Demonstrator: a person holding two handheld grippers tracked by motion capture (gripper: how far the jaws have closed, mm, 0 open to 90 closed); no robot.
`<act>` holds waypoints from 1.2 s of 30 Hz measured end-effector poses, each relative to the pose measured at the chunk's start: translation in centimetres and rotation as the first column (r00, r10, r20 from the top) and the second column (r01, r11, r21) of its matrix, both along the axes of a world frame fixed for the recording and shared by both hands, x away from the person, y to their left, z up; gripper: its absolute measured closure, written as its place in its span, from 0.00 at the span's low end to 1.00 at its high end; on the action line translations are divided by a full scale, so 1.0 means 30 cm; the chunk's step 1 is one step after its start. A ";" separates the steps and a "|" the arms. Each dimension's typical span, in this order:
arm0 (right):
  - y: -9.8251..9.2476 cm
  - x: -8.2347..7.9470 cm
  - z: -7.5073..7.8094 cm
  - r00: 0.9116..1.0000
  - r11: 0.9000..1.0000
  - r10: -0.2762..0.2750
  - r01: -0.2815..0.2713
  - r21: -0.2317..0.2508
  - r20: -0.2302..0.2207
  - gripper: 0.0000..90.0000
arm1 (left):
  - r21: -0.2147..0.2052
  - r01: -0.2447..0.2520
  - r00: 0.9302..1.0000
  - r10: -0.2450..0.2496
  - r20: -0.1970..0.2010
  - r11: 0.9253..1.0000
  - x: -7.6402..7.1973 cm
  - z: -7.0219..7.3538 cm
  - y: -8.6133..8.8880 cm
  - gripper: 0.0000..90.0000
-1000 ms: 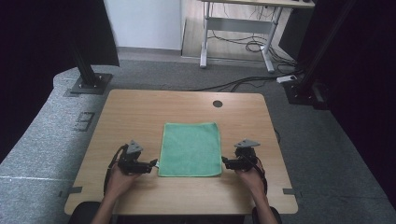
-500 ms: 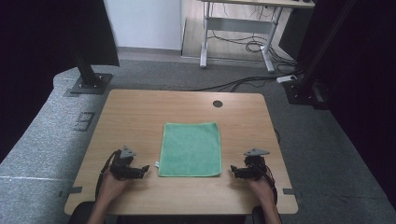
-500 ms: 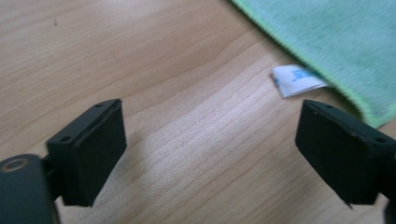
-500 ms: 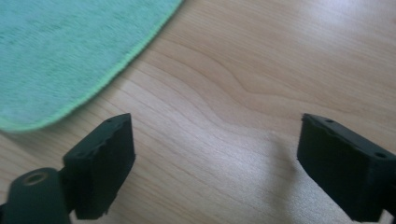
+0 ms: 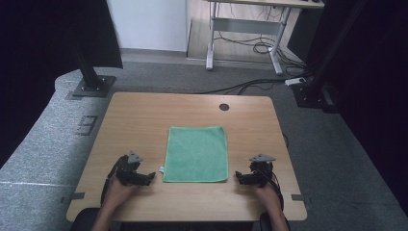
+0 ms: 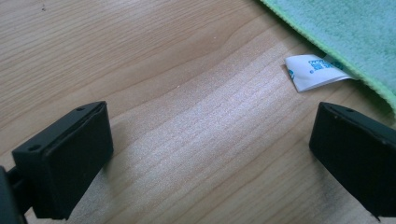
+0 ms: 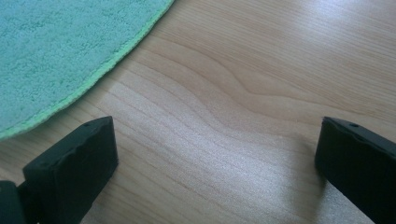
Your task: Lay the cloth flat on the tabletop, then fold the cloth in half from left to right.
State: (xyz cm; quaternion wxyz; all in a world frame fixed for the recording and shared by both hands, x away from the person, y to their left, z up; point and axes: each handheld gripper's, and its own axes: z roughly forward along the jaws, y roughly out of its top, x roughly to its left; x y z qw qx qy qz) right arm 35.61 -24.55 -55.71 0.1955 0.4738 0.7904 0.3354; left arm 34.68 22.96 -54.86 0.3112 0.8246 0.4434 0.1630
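Cloth lies flat in the middle of the bench, a green square with a white label sticking out at its near left corner. It looks soft, light and limp, so it would likely sag and fold when lifted; the near corners or hemmed edge seem the best places to pinch. The left tool and right tool rest just beside those corners, each with jaws spread wide and empty.
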 end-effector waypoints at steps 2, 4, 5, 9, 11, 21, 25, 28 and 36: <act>0.000 0.000 0.000 1.000 1.000 0.000 0.000 0.000 0.000 0.00 | 0.000 -0.001 1.000 0.001 0.000 1.000 0.000 0.000 0.000 0.00; 0.001 0.001 0.000 1.000 1.000 0.000 0.000 0.000 0.000 0.00 | 0.000 -0.002 1.000 0.002 0.000 1.000 0.000 0.000 -0.001 0.00; 0.002 0.001 0.000 1.000 1.000 -0.001 0.001 0.001 -0.001 0.00 | 0.000 -0.002 1.000 0.002 0.000 1.000 0.001 0.000 -0.001 0.00; 0.002 0.001 0.000 1.000 1.000 -0.001 0.001 0.001 0.000 0.00 | -0.001 -0.003 1.000 0.003 0.000 1.000 0.001 0.000 -0.002 0.00; 0.002 0.001 0.000 1.000 1.000 -0.001 0.001 0.001 -0.001 0.00 | -0.001 -0.004 1.000 0.004 0.000 1.000 0.002 0.000 -0.002 0.00; 0.008 0.003 0.002 1.000 1.000 -0.012 0.012 -0.002 -0.004 0.00 | -0.001 -0.004 1.000 0.004 0.000 1.000 0.002 0.000 -0.002 0.00; 0.015 0.005 0.009 1.000 1.000 -0.017 0.017 -0.006 -0.016 0.01 | 0.000 -0.005 1.000 0.005 0.001 1.000 0.003 0.000 -0.003 0.00; 0.024 0.002 0.030 1.000 1.000 -0.018 0.018 0.005 -0.002 0.01 | -0.001 -0.006 1.000 0.006 0.001 1.000 0.003 0.000 -0.003 0.00; 0.080 -0.010 0.118 0.998 0.999 0.005 -0.007 0.044 0.060 0.02 | -0.001 -0.006 1.000 0.006 0.001 1.000 0.005 0.000 -0.004 0.00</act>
